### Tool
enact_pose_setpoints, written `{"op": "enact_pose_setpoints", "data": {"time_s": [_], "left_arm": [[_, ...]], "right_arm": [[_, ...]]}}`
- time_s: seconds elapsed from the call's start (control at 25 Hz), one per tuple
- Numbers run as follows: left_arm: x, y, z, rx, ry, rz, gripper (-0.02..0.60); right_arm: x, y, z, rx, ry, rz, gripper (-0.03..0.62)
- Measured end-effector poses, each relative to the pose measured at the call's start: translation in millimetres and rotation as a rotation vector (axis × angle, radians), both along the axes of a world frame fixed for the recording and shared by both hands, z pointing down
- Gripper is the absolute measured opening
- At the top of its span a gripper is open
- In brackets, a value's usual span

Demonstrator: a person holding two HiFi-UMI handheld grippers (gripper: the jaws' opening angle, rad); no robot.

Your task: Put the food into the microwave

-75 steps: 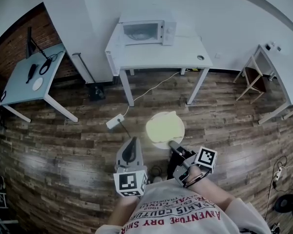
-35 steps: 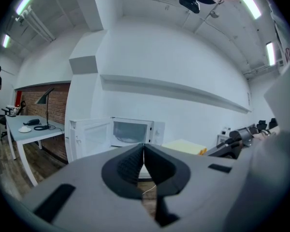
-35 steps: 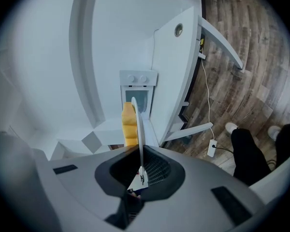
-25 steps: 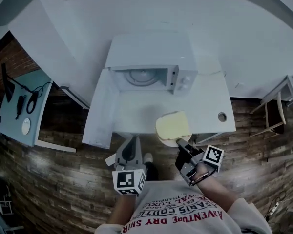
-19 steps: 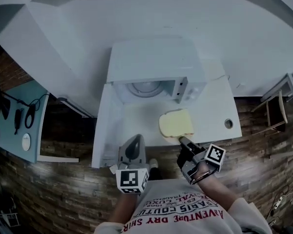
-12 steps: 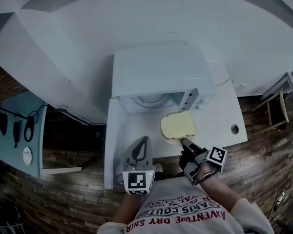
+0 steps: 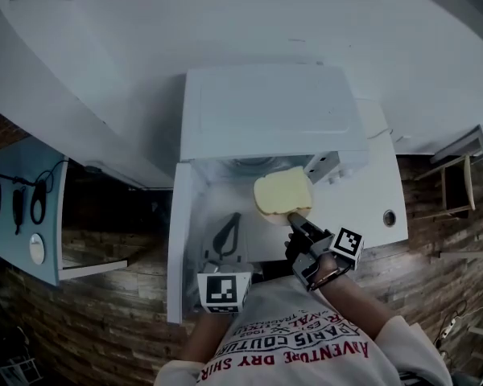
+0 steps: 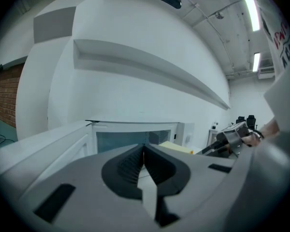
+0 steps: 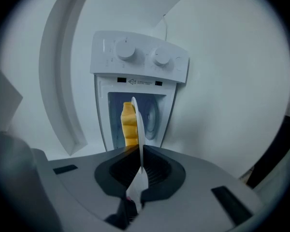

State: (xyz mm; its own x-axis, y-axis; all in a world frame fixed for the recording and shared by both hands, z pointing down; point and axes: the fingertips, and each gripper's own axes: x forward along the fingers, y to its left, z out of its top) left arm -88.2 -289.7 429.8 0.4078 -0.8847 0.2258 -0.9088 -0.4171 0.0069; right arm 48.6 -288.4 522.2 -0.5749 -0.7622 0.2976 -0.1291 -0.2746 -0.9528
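Here the right gripper (image 7: 292,218) has its jaws closed almost fully on the rim of a thin white plate (image 9: 137,127), which it holds out edge-first toward the open microwave (image 7: 266,111). A yellow slice of food (image 7: 282,193) lies on the plate, at the mouth of the oven cavity (image 9: 152,115); whether it has passed the threshold cannot be told. The oven door (image 7: 177,248) is swung wide to the left, and two control knobs (image 9: 126,50) show on the front panel. The left gripper (image 7: 233,219) hangs above the white table (image 7: 370,207) just in front of the opening, beside the plate. Its jaws are pressed together with nothing between them.
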Motion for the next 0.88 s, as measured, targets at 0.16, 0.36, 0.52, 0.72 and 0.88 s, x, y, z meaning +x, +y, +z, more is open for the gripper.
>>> {"op": "enact_pose_setpoints", "data": {"time_s": [0.16,0.36,0.52,0.72,0.88], "left_arm": [[5.4,-16.9,7.0,-0.001,-0.091,0.004,0.008],[0.1,-33.6,15.0,-0.031,-0.079,-0.039,0.008],[-11.3,-41.8,22.8,-0.058,-0.086,-0.086,0.008],[-20.6,-50.4,32.8,-0.091,-0.089,-0.115,0.008],[-19.1,-55.5,35.8,-0.100,-0.091,-0.111,0.008]], "right_arm": [[-6.8,-25.2,10.2,-0.001,0.006,-0.049,0.021],[-19.9,-53.0,25.7,0.002,-0.002,-0.085,0.021],[-28.2,-73.1,37.1,0.017,0.015,-0.093,0.021],[-40.5,-100.2,47.2,0.033,0.008,-0.081,0.021],[-49.1,-121.2,51.4,0.045,0.001,-0.071,0.021]]}}
